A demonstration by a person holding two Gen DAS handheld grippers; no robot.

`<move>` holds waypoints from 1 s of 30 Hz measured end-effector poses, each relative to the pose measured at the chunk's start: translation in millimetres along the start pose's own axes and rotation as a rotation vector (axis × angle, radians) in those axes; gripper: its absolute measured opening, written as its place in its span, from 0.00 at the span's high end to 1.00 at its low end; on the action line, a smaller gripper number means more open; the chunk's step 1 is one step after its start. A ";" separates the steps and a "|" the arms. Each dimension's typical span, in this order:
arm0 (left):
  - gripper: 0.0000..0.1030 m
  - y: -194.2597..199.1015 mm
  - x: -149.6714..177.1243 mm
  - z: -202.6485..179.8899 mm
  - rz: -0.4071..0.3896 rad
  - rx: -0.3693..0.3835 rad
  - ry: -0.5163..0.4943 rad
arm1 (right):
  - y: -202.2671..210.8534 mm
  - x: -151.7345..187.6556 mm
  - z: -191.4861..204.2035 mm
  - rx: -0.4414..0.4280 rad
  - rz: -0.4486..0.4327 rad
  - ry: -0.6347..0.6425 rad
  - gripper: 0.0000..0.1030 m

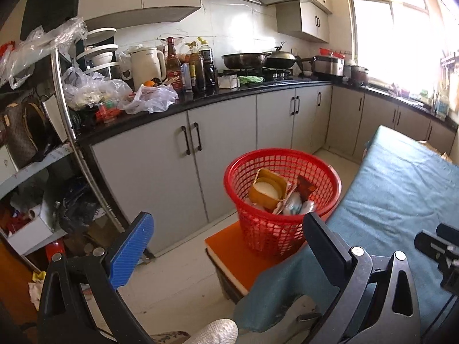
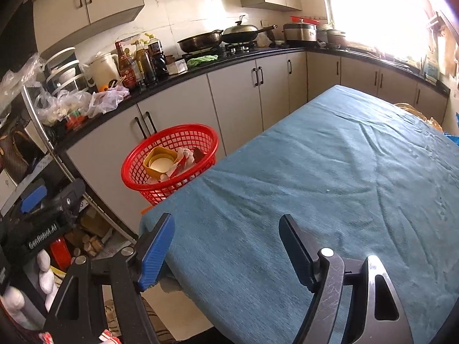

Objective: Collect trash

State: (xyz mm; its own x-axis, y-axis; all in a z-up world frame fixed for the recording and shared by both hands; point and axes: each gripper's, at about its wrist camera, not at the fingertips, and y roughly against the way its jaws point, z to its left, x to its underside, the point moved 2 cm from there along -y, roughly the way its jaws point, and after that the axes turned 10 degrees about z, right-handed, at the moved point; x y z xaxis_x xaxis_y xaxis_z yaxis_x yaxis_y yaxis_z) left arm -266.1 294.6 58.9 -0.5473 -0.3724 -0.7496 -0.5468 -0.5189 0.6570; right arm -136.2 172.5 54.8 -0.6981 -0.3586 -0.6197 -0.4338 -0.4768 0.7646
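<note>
Both grippers stand with jaws wide and nothing between them. Left gripper [image 1: 226,239] points toward the red basket [image 1: 282,197]; right gripper [image 2: 226,246] hangs over the near edge of the teal-covered table [image 2: 330,172]. Basket sits on an orange stool [image 1: 229,253], just left of the table, before the grey cabinets [image 1: 160,154]. Trash inside it: a yellow tub [image 1: 268,187] and crumpled wrappers [image 1: 294,205].

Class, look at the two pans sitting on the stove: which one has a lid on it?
The right-hand pan has a domed lid with a knob; the pan to its left is uncovered, its inside showing.
</note>
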 end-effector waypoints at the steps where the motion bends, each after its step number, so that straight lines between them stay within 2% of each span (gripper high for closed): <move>1: 0.00 -1.2 1.3 1.3 0.001 -0.010 0.000 | -1.8 -0.9 2.7 0.000 -0.002 0.008 0.23; 9: 0.00 -15.7 13.6 8.3 0.045 -0.011 0.006 | -20.9 1.5 23.2 0.055 0.012 0.076 0.23; 18: 0.00 -26.6 28.3 5.4 0.109 -0.018 -0.011 | -29.9 0.9 29.7 0.067 0.040 0.080 0.23; 30: 0.00 -29.3 33.6 3.1 0.138 0.025 -0.014 | -34.1 6.4 34.9 0.090 0.078 0.086 0.21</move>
State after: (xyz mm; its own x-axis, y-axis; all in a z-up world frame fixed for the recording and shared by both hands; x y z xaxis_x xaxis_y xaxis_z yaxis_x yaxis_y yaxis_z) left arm -270.4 299.7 14.7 -0.6268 -0.4281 -0.6510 -0.4813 -0.4444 0.7556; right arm -145.8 214.5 31.0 -0.6820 -0.4613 -0.5675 -0.4316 -0.3725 0.8216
